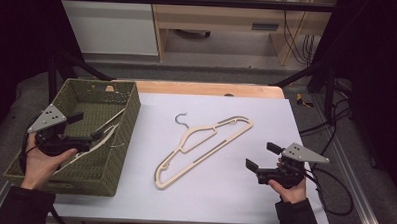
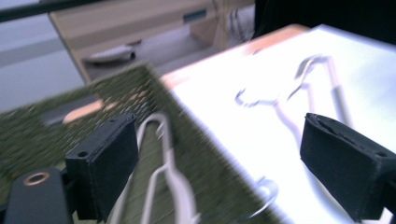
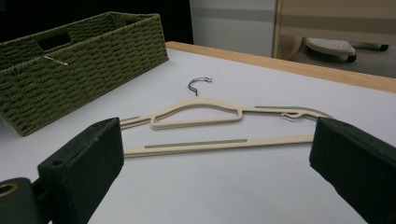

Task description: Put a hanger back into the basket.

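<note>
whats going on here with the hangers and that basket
A person holds a tool in each hand at a white-topped table. The left tool, jaws open, sits over the green woven basket, where one cream hanger lies loose inside. A second cream hanger lies flat on the table. The right tool, also open, points at it without touching.

I am looking past the table at a light wooden cabinet (image 1: 225, 15) standing on grey floor (image 1: 188, 71). Black cables (image 1: 301, 40) are hanging beside it.
</note>
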Available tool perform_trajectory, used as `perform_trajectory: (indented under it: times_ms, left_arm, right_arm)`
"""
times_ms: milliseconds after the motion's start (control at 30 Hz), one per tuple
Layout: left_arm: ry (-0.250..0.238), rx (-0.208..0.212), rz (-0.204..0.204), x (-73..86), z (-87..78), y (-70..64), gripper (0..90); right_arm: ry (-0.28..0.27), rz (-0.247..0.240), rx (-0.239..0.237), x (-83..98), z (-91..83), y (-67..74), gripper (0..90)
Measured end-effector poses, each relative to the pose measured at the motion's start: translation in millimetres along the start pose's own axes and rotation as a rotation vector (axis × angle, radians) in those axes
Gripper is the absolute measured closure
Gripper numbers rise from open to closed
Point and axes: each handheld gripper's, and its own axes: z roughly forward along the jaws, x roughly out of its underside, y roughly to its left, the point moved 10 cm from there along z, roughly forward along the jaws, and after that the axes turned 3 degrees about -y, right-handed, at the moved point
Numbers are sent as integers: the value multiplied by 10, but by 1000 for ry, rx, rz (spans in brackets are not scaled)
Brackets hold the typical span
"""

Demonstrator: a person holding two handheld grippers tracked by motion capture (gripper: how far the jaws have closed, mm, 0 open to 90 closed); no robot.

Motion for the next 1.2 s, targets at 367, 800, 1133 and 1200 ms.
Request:
perform_trajectory:
  times_ms: [367, 800, 1133, 1200]
  left_arm:
    - [-96, 100, -53, -295, 226, -804, 67]
    - [-1, 167, -65, 29, 818, -1358, 73]
    - [101, 182, -66, 396, 1195, -1501, 109]
    - [124, 171, -58, 470, 1246, -1494, 133]
  right_arm:
    - [-10, 2, 3, -21, 1, -10, 35]
    - [-10, 3, -1, -23, -10, -4, 35]
    - [-11, 4, -1, -31, -10, -1, 37]
    - [-9, 3, 1, -24, -2, -1, 38]
